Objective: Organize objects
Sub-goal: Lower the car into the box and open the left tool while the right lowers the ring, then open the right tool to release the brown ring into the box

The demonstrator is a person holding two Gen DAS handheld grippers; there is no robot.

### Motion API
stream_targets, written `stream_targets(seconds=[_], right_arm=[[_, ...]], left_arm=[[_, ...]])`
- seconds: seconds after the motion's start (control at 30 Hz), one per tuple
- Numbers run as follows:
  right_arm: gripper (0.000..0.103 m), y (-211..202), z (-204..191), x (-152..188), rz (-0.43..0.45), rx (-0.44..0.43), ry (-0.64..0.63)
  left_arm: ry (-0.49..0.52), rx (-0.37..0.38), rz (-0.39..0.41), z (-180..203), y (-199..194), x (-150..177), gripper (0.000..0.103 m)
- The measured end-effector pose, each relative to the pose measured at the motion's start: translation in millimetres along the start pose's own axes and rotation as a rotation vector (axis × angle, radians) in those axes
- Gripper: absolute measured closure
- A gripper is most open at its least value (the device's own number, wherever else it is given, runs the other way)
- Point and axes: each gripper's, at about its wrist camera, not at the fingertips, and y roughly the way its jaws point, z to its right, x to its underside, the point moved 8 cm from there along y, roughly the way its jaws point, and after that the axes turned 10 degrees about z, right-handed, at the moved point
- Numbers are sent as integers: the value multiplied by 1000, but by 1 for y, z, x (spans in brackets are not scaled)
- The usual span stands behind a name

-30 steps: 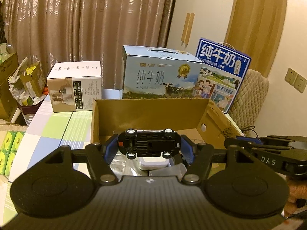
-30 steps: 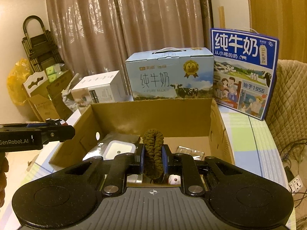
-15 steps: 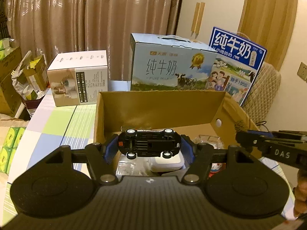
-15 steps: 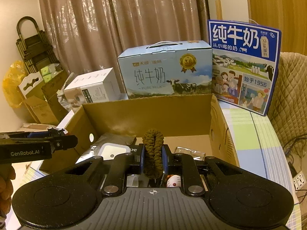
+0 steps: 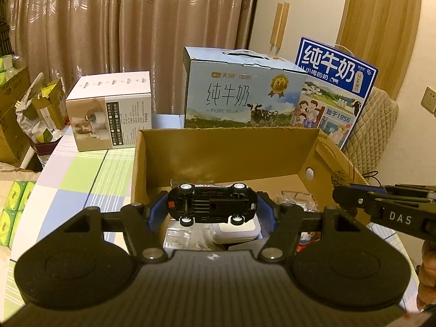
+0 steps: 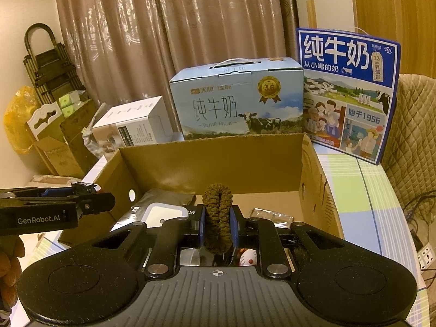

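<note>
Your left tongs (image 5: 212,209) pinch a toy car (image 5: 212,206), underside up, above the cardboard box (image 5: 229,150); your right tongs (image 6: 217,224) squeeze a brown braided rope (image 6: 218,218).

Left gripper (image 5: 212,209): matte black ribbed body, two round discs, silver screws, blue pads (image 5: 156,210); white "GenRobot.AI" lettering at 9 o'clock in right view. Right gripper (image 6: 217,227): same build, "DAS" marking at 3 o'clock in left view.
</note>
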Motion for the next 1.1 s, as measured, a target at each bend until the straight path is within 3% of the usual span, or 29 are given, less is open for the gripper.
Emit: stream_targets(seconds=[0.07, 0.1, 0.13, 0.17, 1.1], right_arm=[[88, 0, -1, 0, -2, -2, -2], [88, 0, -1, 1, -2, -2, -3], [88, 1, -1, 1, -2, -2, -3], [88, 0, -1, 1, -2, -2, -3], [88, -1, -3, 0, 7, -11, 3]], left_arm=[[-2, 11, -5, 1, 1, 0, 40], [-3, 16, -3, 2, 1, 0, 33], [2, 18, -1, 3, 2, 0, 19], [11, 7, 6, 3, 1, -1, 18], [27, 9, -25, 4, 3, 8, 18]])
